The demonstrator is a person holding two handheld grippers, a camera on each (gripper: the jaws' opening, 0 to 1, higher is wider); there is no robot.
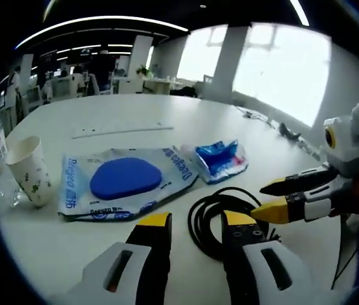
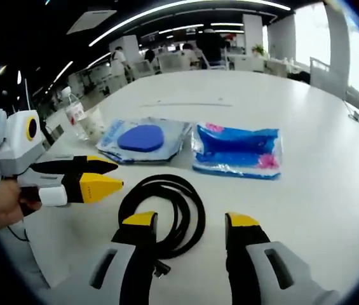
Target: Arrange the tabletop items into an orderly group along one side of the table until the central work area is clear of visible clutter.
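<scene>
A coiled black cable lies on the white table just ahead of both grippers. Behind it sit a clear bag holding a blue oval pad and a blue tissue pack. A paper cup stands at the left. My left gripper is open and empty, its jaws short of the coil. My right gripper is open too, its tips at the coil's near edge.
A plastic bottle stands near the cup. A thin white strip lies farther back on the table. A hand holds the left gripper. Desks, chairs and people fill the office beyond, with windows along one side.
</scene>
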